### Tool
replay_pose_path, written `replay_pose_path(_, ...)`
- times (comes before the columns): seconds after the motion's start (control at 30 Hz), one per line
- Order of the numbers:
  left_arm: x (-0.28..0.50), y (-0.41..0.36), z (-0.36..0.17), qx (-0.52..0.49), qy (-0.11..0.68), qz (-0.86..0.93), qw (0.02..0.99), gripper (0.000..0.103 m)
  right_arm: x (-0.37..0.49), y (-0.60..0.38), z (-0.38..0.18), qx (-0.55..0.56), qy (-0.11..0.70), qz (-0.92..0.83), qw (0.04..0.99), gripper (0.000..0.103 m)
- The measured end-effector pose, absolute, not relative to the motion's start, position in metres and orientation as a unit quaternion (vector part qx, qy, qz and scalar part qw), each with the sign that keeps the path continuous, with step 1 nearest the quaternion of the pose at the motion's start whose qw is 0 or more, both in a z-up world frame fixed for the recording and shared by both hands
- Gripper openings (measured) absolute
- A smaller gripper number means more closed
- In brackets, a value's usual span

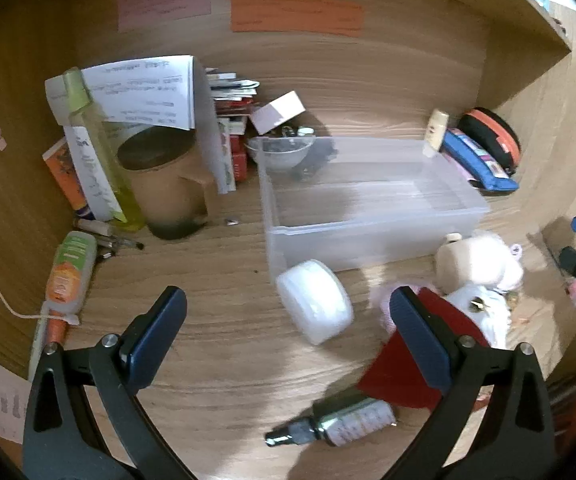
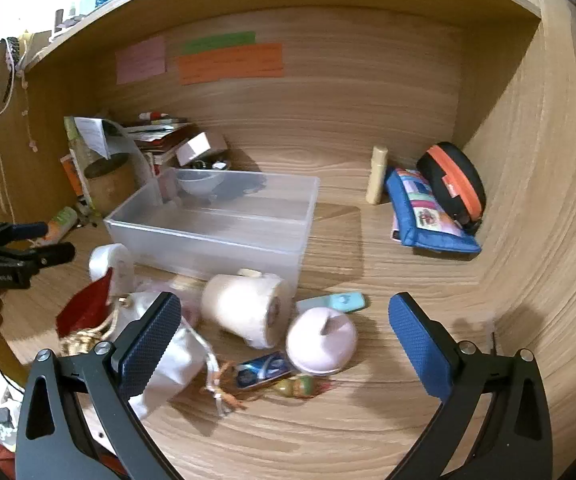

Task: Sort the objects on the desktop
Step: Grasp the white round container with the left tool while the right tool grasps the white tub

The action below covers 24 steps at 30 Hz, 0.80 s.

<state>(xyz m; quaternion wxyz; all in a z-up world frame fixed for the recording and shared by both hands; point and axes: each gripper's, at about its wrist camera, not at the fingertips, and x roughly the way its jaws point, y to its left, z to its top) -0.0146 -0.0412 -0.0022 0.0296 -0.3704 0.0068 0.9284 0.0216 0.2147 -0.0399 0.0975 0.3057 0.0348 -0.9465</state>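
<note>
A clear plastic bin (image 1: 372, 216) (image 2: 215, 232) stands empty in the middle of the wooden desk. Loose things lie in front of it: a white round jar (image 1: 314, 300) (image 2: 109, 264), a cream roll (image 2: 245, 310) (image 1: 472, 266), a pink round case (image 2: 322, 340), a white drawstring pouch (image 2: 167, 368), a red pouch (image 1: 404, 372) (image 2: 85, 304) and a small dropper bottle (image 1: 336, 422). My left gripper (image 1: 288, 338) hovers open over the desk near the white jar, holding nothing. My right gripper (image 2: 285, 336) is open above the pink case and the roll, gripping nothing.
A brown mug (image 1: 163, 184), a yellow-green bottle (image 1: 99, 152), papers and books crowd the back left. An orange tube (image 1: 69, 276) lies at the left. A blue pencil case (image 2: 428, 216), a black-orange case (image 2: 458, 184) and a cream tube (image 2: 378, 176) sit at the back right.
</note>
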Motion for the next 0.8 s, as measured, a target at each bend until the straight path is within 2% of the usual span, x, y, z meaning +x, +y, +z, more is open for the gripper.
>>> replay_pose_path(0.07, -0.019, -0.042, -0.006, -0.371, 0.016, 0.928, 0.027, 0.101, 0.018, 0.218, -0.043, 0.313, 0.034, -0.944, 0.097, 0.103)
replay_pose_path(0.17, -0.025, -0.042, -0.014, -0.38, 0.036, 0.924, 0.031, 0.078, 0.009, 0.219, -0.052, 0.334, 0.025, -0.936, 0.109, 0.103)
replay_pose_path(0.2, -0.028, -0.042, -0.019, -0.387, 0.04, 0.92, 0.034, 0.077, 0.006, 0.217, -0.056, 0.342, 0.022, -0.932, 0.115, 0.102)
replay_pose_path(0.73, -0.059, -0.041, -0.05, -0.417, 0.056, 0.898, 0.127, 0.077, -0.04, 0.17, -0.087, 0.416, 0.036, -0.896, 0.154, 0.101)
replay_pose_path(0.8, -0.064, -0.039, -0.054, -0.421, 0.056, 0.895, 0.136, 0.077, -0.048, 0.166, -0.091, 0.43, 0.033, -0.889, 0.153, 0.097)
